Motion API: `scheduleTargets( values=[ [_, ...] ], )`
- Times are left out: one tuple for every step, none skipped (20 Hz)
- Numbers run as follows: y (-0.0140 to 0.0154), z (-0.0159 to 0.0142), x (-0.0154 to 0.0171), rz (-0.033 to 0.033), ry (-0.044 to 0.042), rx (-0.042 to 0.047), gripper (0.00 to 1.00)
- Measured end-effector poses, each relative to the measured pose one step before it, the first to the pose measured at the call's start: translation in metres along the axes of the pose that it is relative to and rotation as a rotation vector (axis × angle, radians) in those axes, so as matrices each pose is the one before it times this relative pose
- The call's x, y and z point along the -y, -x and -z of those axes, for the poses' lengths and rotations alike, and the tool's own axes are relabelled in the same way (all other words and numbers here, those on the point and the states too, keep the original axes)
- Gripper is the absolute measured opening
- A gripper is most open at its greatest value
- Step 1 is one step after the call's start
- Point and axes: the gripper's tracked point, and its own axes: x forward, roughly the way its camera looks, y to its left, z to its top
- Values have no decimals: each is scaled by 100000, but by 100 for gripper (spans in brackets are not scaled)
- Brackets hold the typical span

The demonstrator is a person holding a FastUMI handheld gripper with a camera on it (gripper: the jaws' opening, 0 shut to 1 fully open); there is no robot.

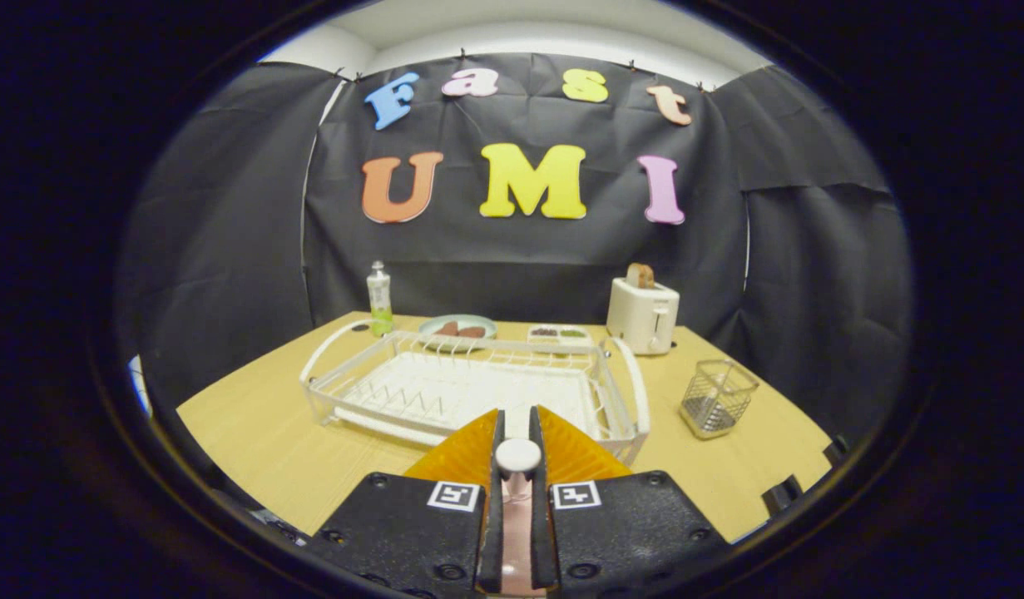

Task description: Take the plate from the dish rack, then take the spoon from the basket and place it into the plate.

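Observation:
My gripper (518, 416) is shut on the spoon (518, 457), whose white rounded end and pinkish handle stand between the two black fingers (497, 466). Directly below the fingers lies the orange ribbed plate (453, 456) on the wooden table, just in front of the white wire dish rack (478, 387). No dishes stand in the rack. The wire mesh basket (718, 398) stands to the right of the rack, beyond the fingers.
At the back of the table (254, 433) stand a green-capped bottle (379, 298), a pale plate with brown food (457, 329), a small tray (560, 334) and a white toaster (642, 314) with bread in it. Bare table lies left of the rack.

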Motion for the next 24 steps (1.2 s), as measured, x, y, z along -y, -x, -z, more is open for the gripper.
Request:
scheduleTargets(
  values=[
    [-87, 411, -425, 908, 2615, 540, 18],
    [177, 122, -283, 1585, 2356, 1159, 18],
    [126, -11, -318, 919, 1711, 1130, 18],
    [94, 396, -250, 821, 990, -43, 19],
    [56, 348, -98, 632, 425, -1065, 18],
    [212, 210, 75, 475, -471, -943, 19],
    [82, 108, 180, 556, -822, -1057, 19],
    [-4, 47, 269, 624, -622, -1061, 19],
    [-87, 20, 485, 1273, -400, -1186, 20],
    [-117, 109, 519, 1168, -1084, -1705, 20],
    [-88, 265, 358, -123, -829, -2210, 21],
    [-84, 60, 553, 1250, -614, -2012, 22],
    [233, -307, 803, 1227, -920, -357, 24],
    [250, -676, 979, 2689, -780, 655, 31],
    [512, -651, 818, 1795, -1278, 398, 37],
    [-146, -459, 437, -575, -1698, 117, 46],
    [1095, -914, 355, 164, -2358, 764, 56],
    [466, -927, 374, 129, -1281, 616, 66],
    [660, -801, 519, 7, -553, 789, 75],
    [602, -1050, 426, 244, -400, 885, 85],
    [651, -794, 287, -301, -422, 892, 94],
    [410, -895, 142, -276, -590, 964, 100],
    [420, -953, 181, -187, -453, 740, 100],
    [393, -1014, 139, -383, -212, 661, 100]
  ],
)
